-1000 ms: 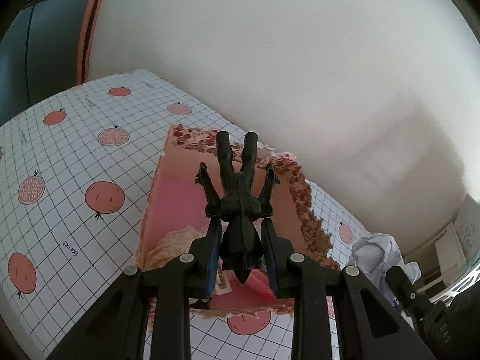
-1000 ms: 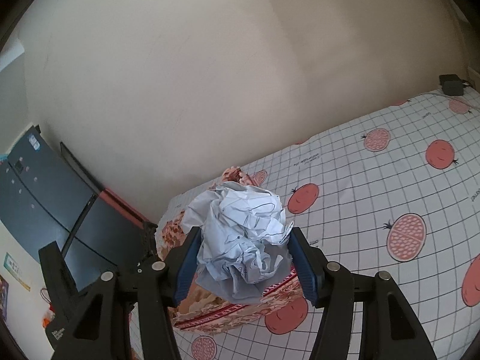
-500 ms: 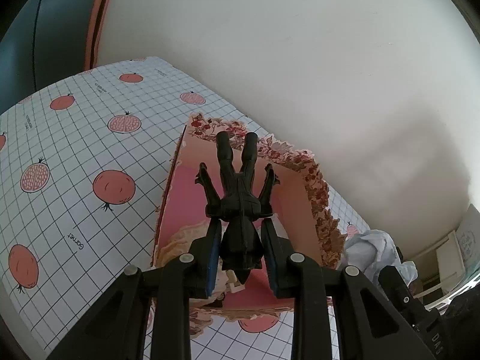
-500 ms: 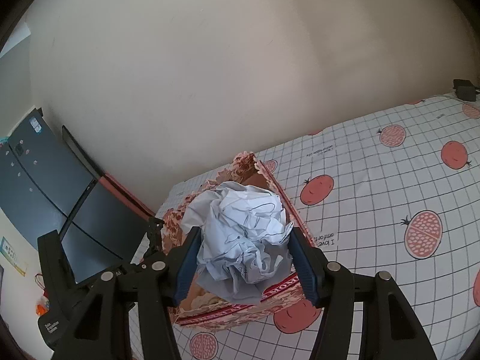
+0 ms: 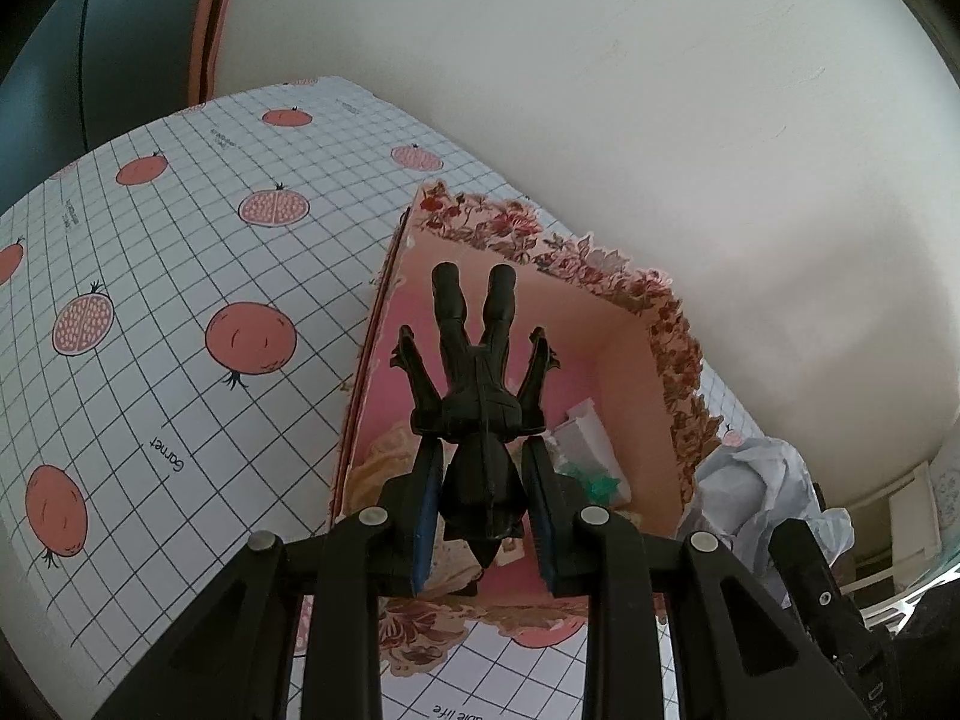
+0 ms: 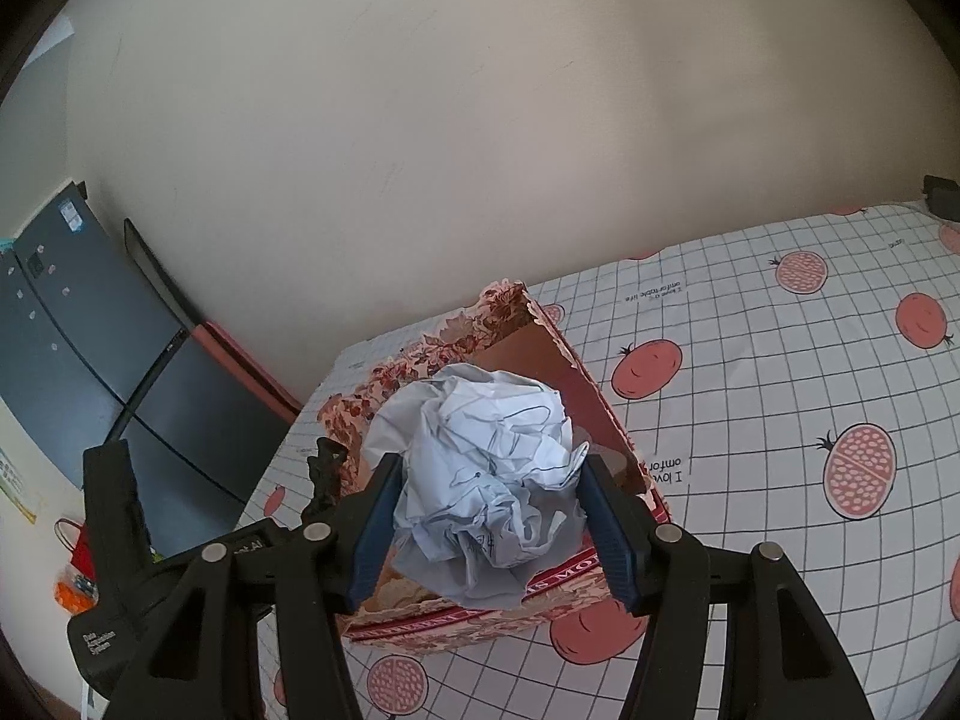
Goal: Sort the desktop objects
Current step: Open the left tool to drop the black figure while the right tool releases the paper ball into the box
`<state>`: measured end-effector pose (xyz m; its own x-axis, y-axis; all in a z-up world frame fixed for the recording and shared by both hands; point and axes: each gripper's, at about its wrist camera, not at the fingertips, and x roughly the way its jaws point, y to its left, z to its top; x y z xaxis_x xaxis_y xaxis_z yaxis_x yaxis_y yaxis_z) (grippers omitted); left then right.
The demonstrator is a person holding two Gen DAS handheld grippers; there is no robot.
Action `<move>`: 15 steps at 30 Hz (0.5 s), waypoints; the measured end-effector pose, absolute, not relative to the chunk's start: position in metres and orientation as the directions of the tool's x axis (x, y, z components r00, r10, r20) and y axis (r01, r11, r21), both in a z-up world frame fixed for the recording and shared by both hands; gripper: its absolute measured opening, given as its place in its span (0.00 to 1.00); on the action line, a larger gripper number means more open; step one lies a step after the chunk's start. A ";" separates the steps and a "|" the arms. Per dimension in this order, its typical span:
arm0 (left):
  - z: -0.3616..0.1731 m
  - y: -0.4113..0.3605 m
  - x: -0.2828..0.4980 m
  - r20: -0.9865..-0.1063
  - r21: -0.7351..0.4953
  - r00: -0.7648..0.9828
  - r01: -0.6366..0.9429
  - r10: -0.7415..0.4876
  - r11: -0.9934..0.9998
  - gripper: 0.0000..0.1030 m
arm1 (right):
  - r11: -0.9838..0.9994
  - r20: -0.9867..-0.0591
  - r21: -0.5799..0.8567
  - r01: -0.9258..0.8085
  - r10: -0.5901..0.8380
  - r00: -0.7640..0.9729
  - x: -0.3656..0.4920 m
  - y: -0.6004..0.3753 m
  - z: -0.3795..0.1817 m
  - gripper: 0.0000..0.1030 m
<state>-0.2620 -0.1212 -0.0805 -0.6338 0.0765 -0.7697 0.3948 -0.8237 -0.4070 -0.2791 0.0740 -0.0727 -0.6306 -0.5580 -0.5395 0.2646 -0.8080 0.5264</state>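
My left tongs (image 5: 483, 504) clamped on black toy figure (image 5: 474, 396), legs pointing away, over open floral box (image 5: 672, 324). My right tongs (image 6: 492, 516) clamped on crumpled paper ball (image 6: 486, 474), above same box (image 6: 456, 348) on checked tablecloth (image 6: 750, 372).

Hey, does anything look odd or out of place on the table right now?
Only the box: its flowered top edge is ragged and torn. Otherwise nothing stands out; the toy figure and paper ball are gripped above it.
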 end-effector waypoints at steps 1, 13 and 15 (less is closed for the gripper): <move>-0.081 -0.121 -0.262 -0.771 -0.407 -0.632 0.394 0.078 -0.824 0.27 | -0.809 -0.541 0.525 0.265 -0.557 -0.630 -0.280 0.073 -0.073 0.61; -0.084 -0.120 -0.264 -0.779 -0.407 -0.619 0.388 0.093 -0.827 0.27 | -0.820 -0.549 0.507 0.263 -0.543 -0.636 -0.280 0.069 -0.075 0.61; -0.084 -0.120 -0.264 -0.780 -0.407 -0.619 0.390 0.092 -0.826 0.27 | -0.821 -0.549 0.508 0.260 -0.542 -0.636 -0.280 0.070 -0.076 0.61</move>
